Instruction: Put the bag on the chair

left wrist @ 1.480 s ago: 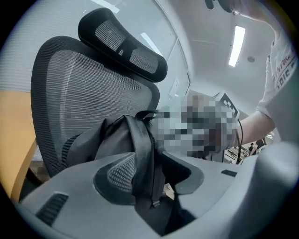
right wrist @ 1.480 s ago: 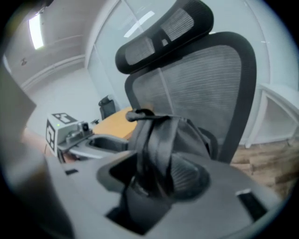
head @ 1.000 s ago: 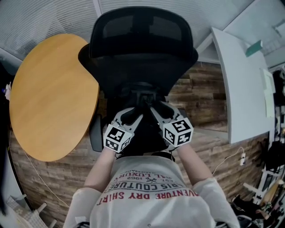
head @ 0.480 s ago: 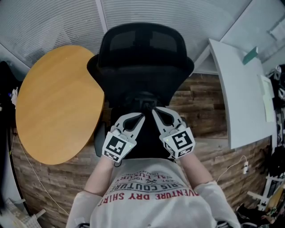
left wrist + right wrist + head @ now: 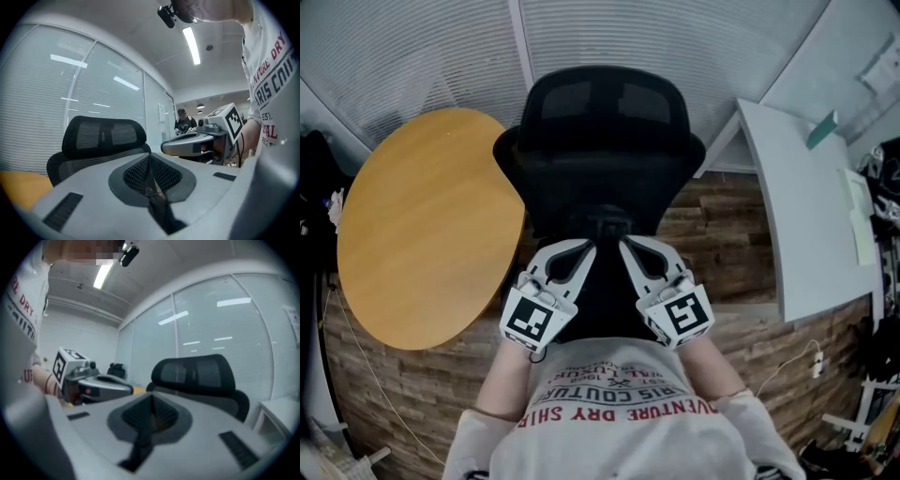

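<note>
A black mesh-backed office chair (image 5: 602, 141) stands right in front of me, its backrest also showing in the left gripper view (image 5: 102, 136) and the right gripper view (image 5: 197, 373). My left gripper (image 5: 579, 251) and right gripper (image 5: 632, 249) hover side by side over the dark seat (image 5: 605, 300), tips pointing at the backrest. Both are shut with nothing between their jaws (image 5: 149, 158) (image 5: 151, 398). Each sees the other beside it: the right gripper (image 5: 201, 143), the left gripper (image 5: 93, 386). I cannot tell a bag apart from the black seat below.
A round wooden table (image 5: 422, 225) sits close to the chair's left. A white desk (image 5: 806, 206) runs along the right, with a cable (image 5: 792, 352) on the wood floor (image 5: 722, 244) beneath. Glass walls with blinds stand behind. A person (image 5: 185, 123) stands far off.
Both grippers' jaws have closed from open. The grippers have drawn slightly back toward my body, and my head view has shifted so the chair sits higher in it.
</note>
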Tool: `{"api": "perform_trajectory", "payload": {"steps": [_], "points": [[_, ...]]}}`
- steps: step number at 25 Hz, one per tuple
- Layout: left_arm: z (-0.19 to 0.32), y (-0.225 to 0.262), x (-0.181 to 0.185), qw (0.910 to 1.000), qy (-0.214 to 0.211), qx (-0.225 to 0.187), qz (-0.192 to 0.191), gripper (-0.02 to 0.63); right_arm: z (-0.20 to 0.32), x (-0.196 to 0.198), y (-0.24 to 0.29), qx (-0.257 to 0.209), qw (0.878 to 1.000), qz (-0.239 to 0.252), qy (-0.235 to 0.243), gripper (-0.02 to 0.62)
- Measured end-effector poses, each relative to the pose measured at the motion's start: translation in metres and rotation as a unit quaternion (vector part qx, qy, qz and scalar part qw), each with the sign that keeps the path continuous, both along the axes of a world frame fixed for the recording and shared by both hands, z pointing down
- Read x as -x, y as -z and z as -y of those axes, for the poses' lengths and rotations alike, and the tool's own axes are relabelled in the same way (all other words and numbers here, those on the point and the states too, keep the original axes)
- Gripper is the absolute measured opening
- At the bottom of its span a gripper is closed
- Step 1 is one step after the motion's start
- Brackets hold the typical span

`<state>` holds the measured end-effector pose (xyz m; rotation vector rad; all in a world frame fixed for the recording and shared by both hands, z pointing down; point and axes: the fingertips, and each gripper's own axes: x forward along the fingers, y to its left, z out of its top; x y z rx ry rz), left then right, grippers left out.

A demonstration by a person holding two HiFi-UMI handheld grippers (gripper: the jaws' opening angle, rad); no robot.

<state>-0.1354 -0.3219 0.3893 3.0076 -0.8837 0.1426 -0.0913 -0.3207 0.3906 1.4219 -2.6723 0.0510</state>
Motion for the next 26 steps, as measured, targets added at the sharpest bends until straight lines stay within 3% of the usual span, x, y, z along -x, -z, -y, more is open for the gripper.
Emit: {"api": "perform_trajectory", "payload": {"steps": [10, 26], "points": [[-0.008, 0.008, -0.001, 0.9999, -0.001, -0.014, 0.002, 0.038, -0.005, -0.003, -0.003, 0.008, 1.000, 0.006, -0.003, 0.027], [-0.007, 0.001, 0.017, 0.9994, 0.032, 0.013, 0.001, 0.038, -0.011, 0.002, -0.008, 0.017, 1.000, 0.008, -0.004, 0.028]]}}
